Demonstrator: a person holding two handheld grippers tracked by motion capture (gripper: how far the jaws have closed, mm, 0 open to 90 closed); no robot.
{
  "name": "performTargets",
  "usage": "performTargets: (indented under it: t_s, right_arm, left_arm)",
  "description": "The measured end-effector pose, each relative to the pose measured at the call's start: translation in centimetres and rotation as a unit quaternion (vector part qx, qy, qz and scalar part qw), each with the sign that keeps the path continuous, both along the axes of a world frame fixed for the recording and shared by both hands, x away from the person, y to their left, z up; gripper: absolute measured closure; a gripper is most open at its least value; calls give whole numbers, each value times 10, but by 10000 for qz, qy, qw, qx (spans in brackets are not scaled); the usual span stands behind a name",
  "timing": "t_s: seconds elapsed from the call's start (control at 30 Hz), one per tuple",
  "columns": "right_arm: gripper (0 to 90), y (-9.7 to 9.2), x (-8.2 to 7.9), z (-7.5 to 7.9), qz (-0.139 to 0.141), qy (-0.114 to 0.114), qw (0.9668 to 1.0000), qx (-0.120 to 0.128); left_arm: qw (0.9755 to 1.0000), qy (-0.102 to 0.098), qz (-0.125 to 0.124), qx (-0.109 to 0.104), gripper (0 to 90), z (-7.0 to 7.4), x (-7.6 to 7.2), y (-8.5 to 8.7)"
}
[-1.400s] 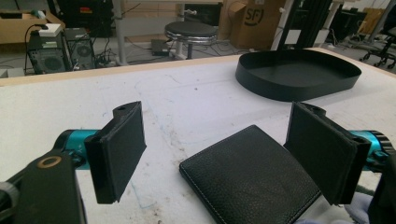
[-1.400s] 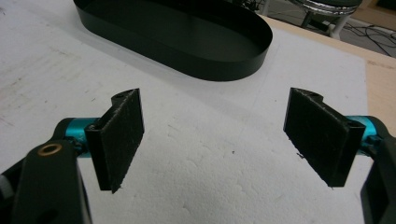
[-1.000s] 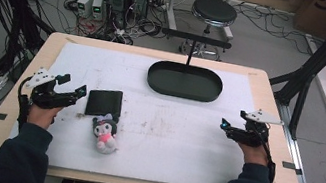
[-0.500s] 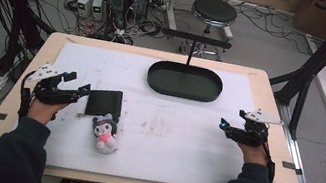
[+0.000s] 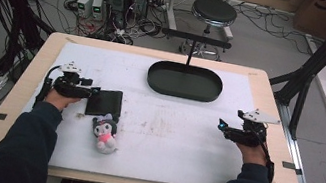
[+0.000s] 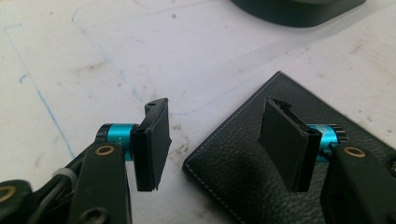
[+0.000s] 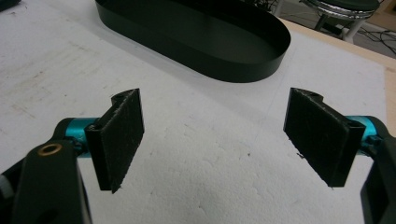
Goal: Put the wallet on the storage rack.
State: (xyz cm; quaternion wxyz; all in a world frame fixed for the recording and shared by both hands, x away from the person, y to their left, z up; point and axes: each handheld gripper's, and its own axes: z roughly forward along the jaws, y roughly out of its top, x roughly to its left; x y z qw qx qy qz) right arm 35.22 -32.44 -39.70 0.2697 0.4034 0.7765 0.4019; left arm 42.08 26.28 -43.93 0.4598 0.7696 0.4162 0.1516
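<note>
On the white table top [image 5: 173,139], the big black oval tray [image 5: 184,81] sits at the far side, and the flat black leather wallet [image 5: 104,102] lies well to the near left of that tray, with a small plush toy [image 5: 104,133] just in front of the wallet. The left gripper [image 5: 94,92] is at the wallet's left edge; its jaws have just been closing but are not clenched, with one pad over the wallet's corner and one over the bare table, and they do not yet pinch it. The right gripper [image 5: 221,125] rests near the tray's right end with its jaws wide apart and nothing between them.
</note>
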Motion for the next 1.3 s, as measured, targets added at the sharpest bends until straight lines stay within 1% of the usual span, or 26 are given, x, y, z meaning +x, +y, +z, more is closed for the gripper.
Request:
performTargets:
  t_s: [0.03, 0.13, 0.17, 0.2, 0.23, 0.27, 0.37, 0.4, 0.43, 0.47, 0.63, 0.73, 0.77, 0.8, 0.83, 0.87, 0.9, 0.93, 1.0, 1.03, 1.1, 1.13, 1.17, 1.2, 1.27, 1.3]
  right_arm:
    - [205, 0, 0, 0, 0, 0, 10000, 0]
    - [205, 1, -1, 0, 11, -7, 10000, -22]
    - [205, 1, -1, 0, 11, -7, 10000, -22]
    - [205, 1, -1, 0, 10, -5, 10000, -17]
    - [205, 1, -1, 0, 12, 5, 10000, -33]
    - [205, 1, -1, 0, 20, 6, 10000, -34]
    - [205, 2, 0, -1, 38, 8, 10000, -33]
    - [205, 2, 0, -1, 38, 8, 10000, -36]
    - [205, 2, 0, -1, 43, 5, 10000, -44]
    - [205, 2, 0, 0, 36, -7, 10000, -35]
    - [205, 0, -1, 0, 9, 0, 10000, -2]
    - [205, 0, -1, 0, 17, -8, 10000, 0]
    - [205, 0, -1, 0, 23, -18, 10000, -14]
    - [205, 0, -1, 0, 30, -18, 10000, -1]
    - [205, 0, -1, 0, 30, -18, 10000, -1]
    - [205, 0, -1, 0, 40, -17, 10000, -19]
    - [205, 1, -1, 0, 40, -12, 10000, -11]
    - [205, 1, 0, 0, 51, -18, 10000, -34]
    - [205, 2, 0, 0, 70, -4, 10000, -38]
    - [205, 3, 0, -1, 71, -4, 10000, -40]
    - [205, 3, 1, -1, 80, 4, 10000, -46]
    - [205, 2, 1, -1, 78, 2, 10000, -58]
    - [205, 2, 1, -1, 78, 2, 10000, -58]
    - [205, 2, 1, -1, 74, -1, 10000, -41]
    - [205, 2, 1, -1, 62, 13, 10000, -42]
    - [205, 2, 0, -1, 58, 11, 10000, -46]
  left_arm:
    - [10000, 45, 7, 21, 423, -2, 1, 1]
    - [9995, 297, -72, 111, 425, -10, 5, 0]
    - [9994, 329, -83, 95, 425, -10, 6, 0]
    - [9991, 390, -163, 9, 439, -10, 6, 2]
    - [9991, 390, -163, 9, 480, -10, 6, 2]
    - [9988, 350, -342, 29, 539, -10, 6, 0]
    - [9986, 338, -400, 22, 569, -10, 5, 1]
    - [9988, 336, -365, -43, 626, -10, 5, 2]
    - [9989, 299, -361, -26, 765, -9, 4, 3]
    - [9990, 277, -329, 102, 897, -9, 4, 1]
    - [9990, 272, -355, 89, 899, -9, 3, 1]
    - [9990, 314, -329, -45, 900, -9, 4, 3]
    - [9991, 278, -305, -98, 899, -9, 5, 5]
    - [9993, 194, -309, -122, 867, -8, 5, 6]
    - [9990, 94, -384, -212, 867, -8, 6, 6]
    - [9985, 93, -445, -296, 726, -8, 7, 5]
    - [9984, 96, -499, -243, 648, -8, 9, 3]
    - [9982, 110, -546, -215, 584, -7, 11, 0]
    - [9970, 139, -733, -188, 545, -7, 17, -5]
    - [9962, 176, -831, -190, 545, -8, 19, -8]
    - [9942, 370, -1012, 19, 549, -10, 23, -14]
    - [9924, 385, -1165, -69, 658, -10, 23, -13]
    - [9924, 385, -1165, -69, 685, -10, 23, -13]
    - [9921, 381, -1196, -77, 685, -10, 22, -13]
    - [9918, 366, -1216, -105, 818, -10, 21, -12]
    - [9918, 372, -1214, -121, 854, -10, 21, -12]
